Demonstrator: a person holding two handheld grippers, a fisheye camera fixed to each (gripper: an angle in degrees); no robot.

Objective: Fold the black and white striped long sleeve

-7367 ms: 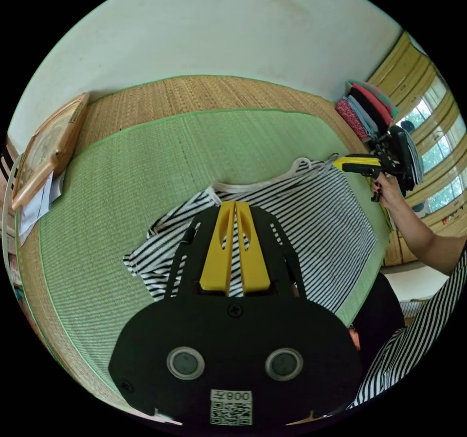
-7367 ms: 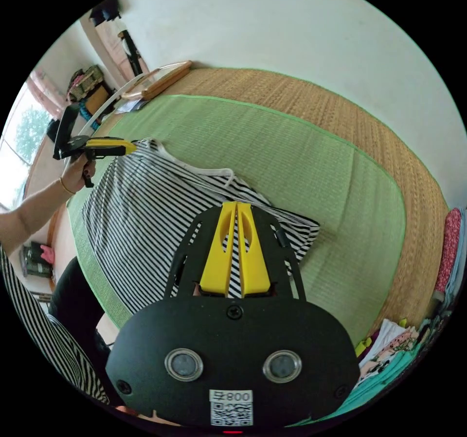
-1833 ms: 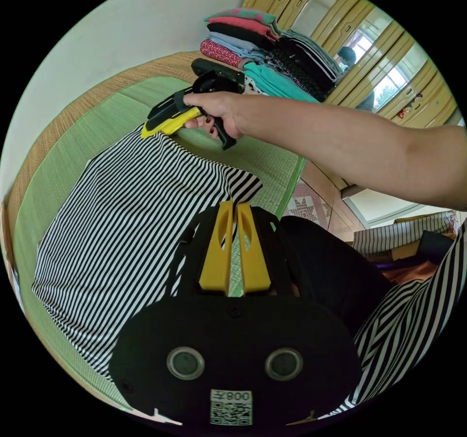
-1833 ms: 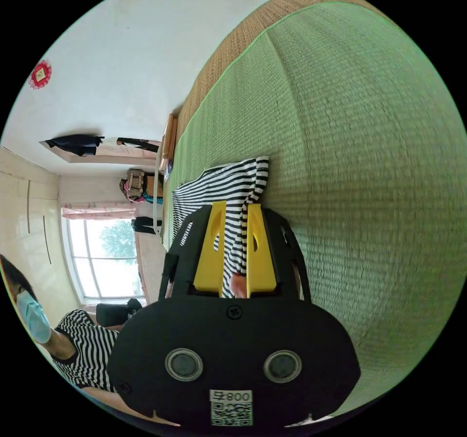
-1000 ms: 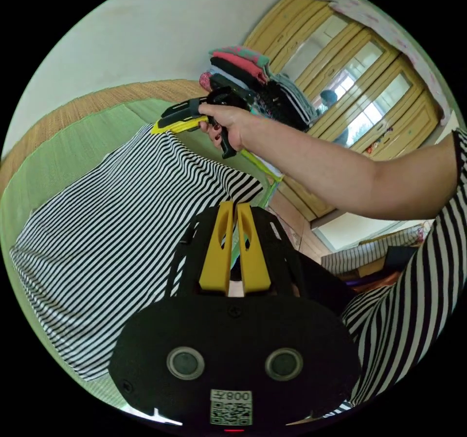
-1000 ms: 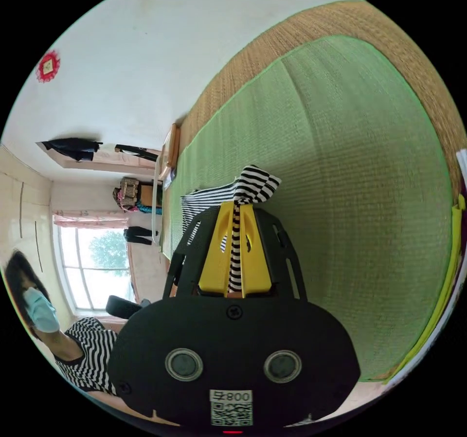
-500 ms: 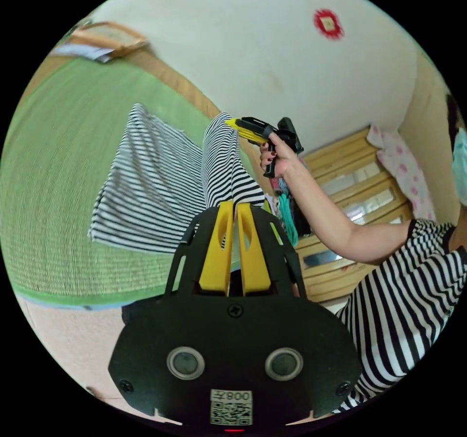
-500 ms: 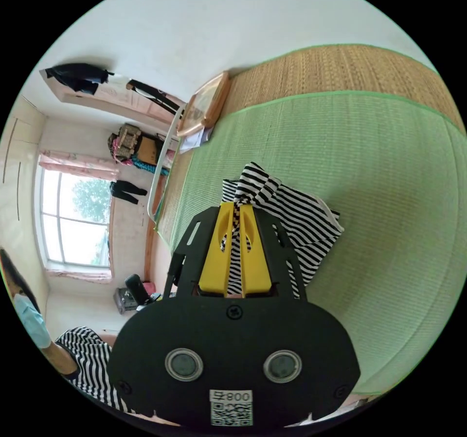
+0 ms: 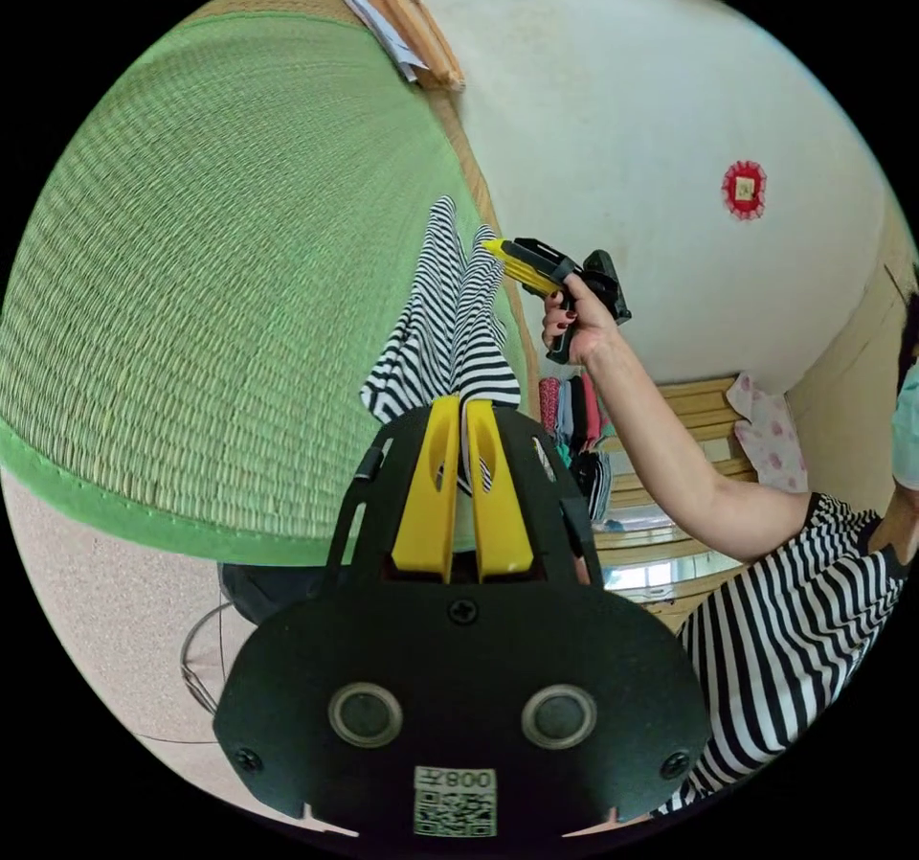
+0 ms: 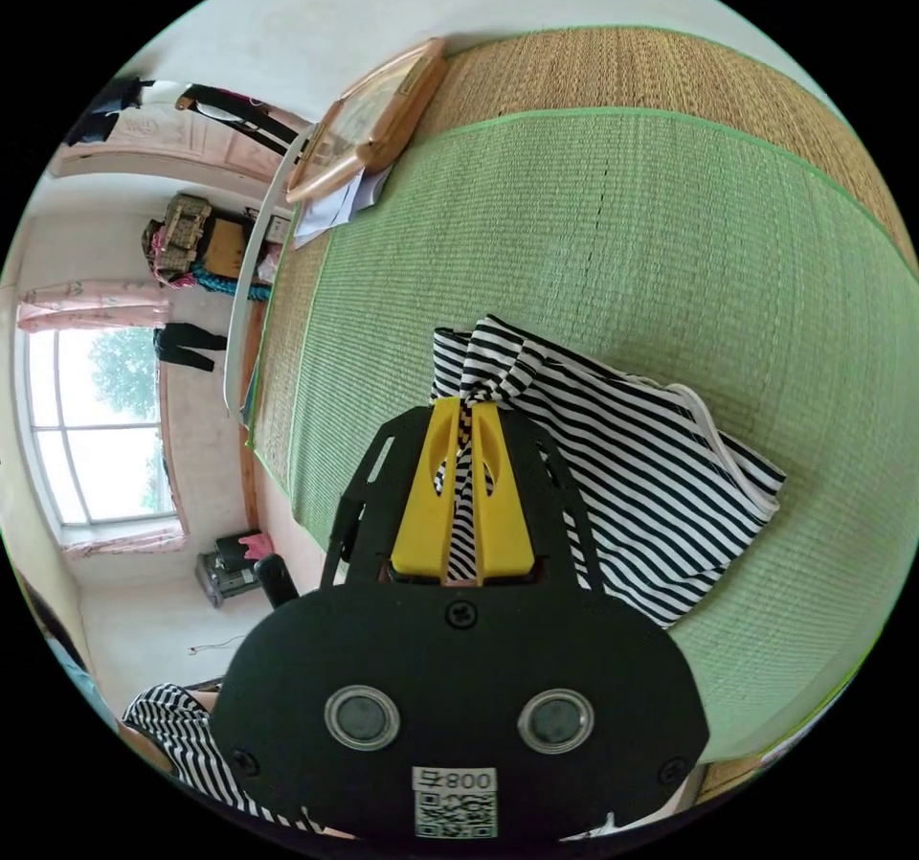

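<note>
Left gripper (image 9: 462, 410): the two yellow jaws stand close together, with an edge of the black and white striped long sleeve (image 9: 442, 343) at their tips. Fabric runs between the jaws, so they appear clamped on it, though the contact point itself is partly hidden by the jaw tips.

Right gripper (image 10: 466, 412): jaws pressed together on a bunched corner of the same garment (image 10: 613, 477), with striped cloth visible running down the slot between them.

The left gripper view shows the right gripper (image 9: 498, 252) from outside, held in the person's right hand (image 9: 574, 319), its yellow tips at the upper edge of the lifted cloth. Here the garment hangs as a narrow raised band above the green mat (image 9: 220, 276). A stack of folded clothes (image 9: 574, 429) sits beyond, against a wooden cabinet (detail too small to tell).

The right gripper view shows the rest of the garment lying doubled on the green mat (image 10: 613, 228), its white-trimmed edge on the right. A wooden framed board (image 10: 369, 118) lies at the far left of the mat, with papers (image 10: 330, 209) just beside it.
</note>
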